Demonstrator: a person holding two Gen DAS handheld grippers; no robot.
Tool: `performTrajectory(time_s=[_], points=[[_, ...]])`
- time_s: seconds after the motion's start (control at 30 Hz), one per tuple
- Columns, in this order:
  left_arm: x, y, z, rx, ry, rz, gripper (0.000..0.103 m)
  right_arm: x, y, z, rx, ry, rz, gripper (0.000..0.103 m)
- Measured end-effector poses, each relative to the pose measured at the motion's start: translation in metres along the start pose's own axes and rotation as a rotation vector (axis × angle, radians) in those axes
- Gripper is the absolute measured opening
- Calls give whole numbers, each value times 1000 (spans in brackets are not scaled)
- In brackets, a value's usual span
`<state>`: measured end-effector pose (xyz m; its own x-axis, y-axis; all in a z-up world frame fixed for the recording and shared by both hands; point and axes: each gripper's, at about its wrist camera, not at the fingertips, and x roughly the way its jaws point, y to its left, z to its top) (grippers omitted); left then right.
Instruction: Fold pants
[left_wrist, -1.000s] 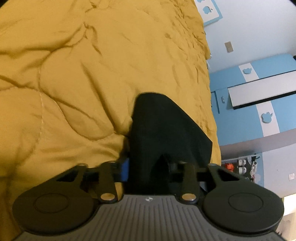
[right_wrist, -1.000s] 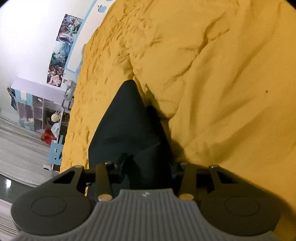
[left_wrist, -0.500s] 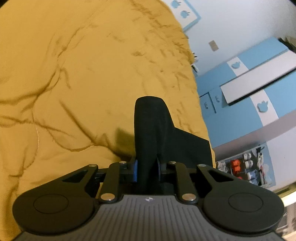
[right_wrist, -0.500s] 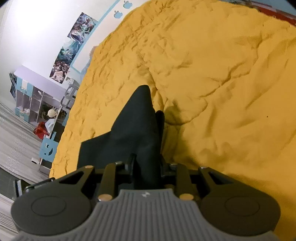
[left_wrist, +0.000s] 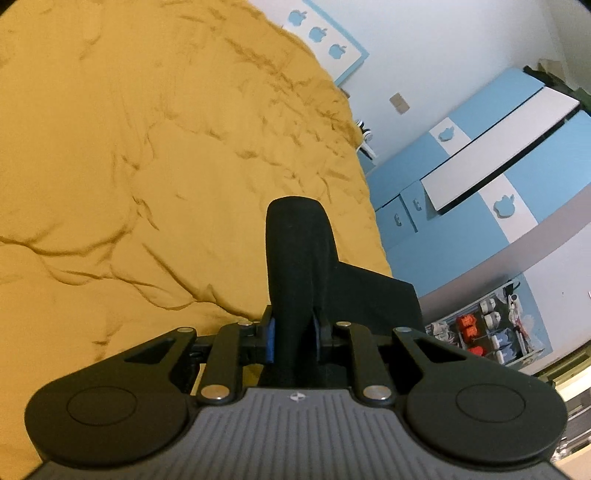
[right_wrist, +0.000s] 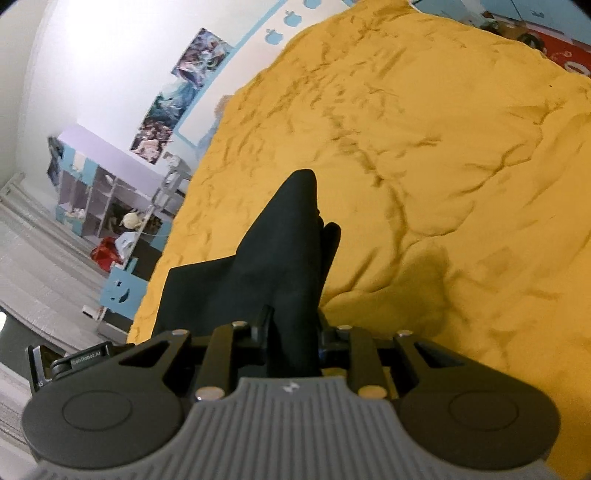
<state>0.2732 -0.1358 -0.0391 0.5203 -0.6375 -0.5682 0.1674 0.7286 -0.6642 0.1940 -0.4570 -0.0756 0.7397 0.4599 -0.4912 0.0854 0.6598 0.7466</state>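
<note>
Child's bedroom, yellow quilted bed (left_wrist: 147, 184), blue wardrobe (left_wrist: 461, 177), posters (right_wrist: 177, 96)

Both grippers (left_wrist: 291, 328) (right_wrist: 291, 332) clamped, angled down

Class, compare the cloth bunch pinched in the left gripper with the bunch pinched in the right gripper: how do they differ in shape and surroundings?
1. The left gripper holds a bunch of the black pants with a broad, rounded top; the right gripper's bunch tapers to a narrow peak.
2. Behind the left bunch stands a blue wardrobe; behind the right, posters.

Shared: both are clamped, lifted above the yellow bedspread.
</note>
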Motion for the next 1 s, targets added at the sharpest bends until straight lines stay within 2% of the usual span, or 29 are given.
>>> performTrajectory(time_s=[0.23,0.4,0.73,0.87,1.0], points=[[-68,-1,-3,25,-10,40,20,-20,41,-43,34,10,74,17],[-112,16,-15,3,-3,77,20,-24,66,-88,66,43,123,18],[-214,47,-35,-2,-110,145,20,-11,133,-161,0,117,234,17],[-217,70,-38,-22,-124,139,20,-3,148,-178,-27,136,231,17],[-187,97,-41,-58,-100,78,20,-2,141,-187,-16,129,178,17]])
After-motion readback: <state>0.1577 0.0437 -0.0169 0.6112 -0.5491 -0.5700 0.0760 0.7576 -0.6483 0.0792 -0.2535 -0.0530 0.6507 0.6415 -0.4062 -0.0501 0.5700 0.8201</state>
